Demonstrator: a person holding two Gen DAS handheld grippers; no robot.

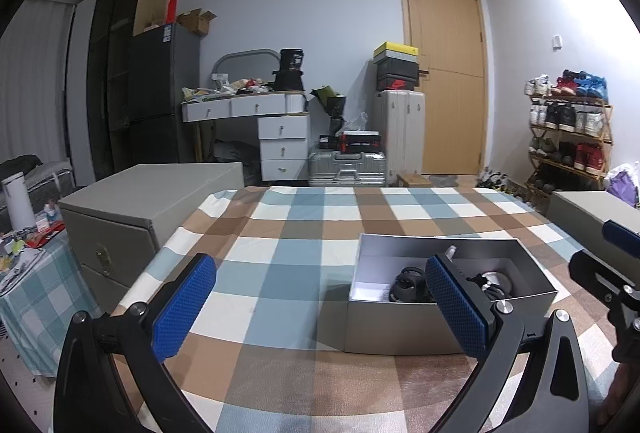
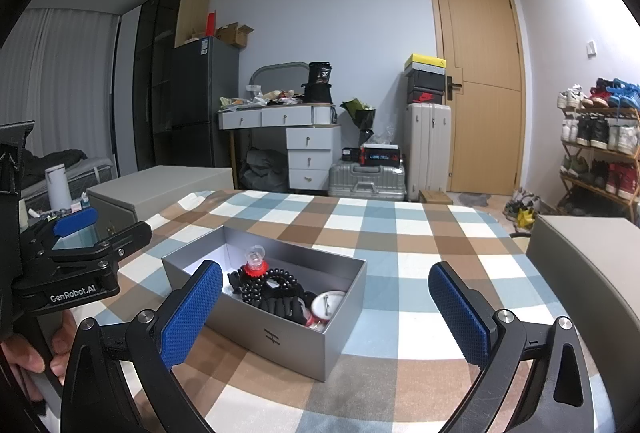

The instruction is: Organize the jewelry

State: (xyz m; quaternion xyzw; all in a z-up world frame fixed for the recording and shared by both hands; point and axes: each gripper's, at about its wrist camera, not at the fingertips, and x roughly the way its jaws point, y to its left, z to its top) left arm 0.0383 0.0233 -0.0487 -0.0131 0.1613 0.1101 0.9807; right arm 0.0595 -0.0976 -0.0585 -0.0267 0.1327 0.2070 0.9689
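An open silver box (image 2: 280,337) stands on the checked tablecloth (image 2: 380,233). It holds jewelry: a black bead bracelet (image 2: 272,283), a clear ring with a red base (image 2: 255,262), a round white piece (image 2: 327,305) and dark hair ties. The box also shows in the left wrist view (image 1: 400,329), with dark pieces (image 1: 408,285) inside. My left gripper (image 1: 320,309) is open and empty, just left of the box. My right gripper (image 2: 326,317) is open and empty, above the box's near right corner. The left gripper also shows in the right wrist view (image 2: 76,233).
A grey storage box (image 1: 132,217) stands at the table's left edge and another (image 2: 592,265) at the right edge. A side table with clutter and a white bottle (image 1: 18,201) is further left. Suitcases, a desk and a shoe rack (image 1: 568,137) stand by the far wall.
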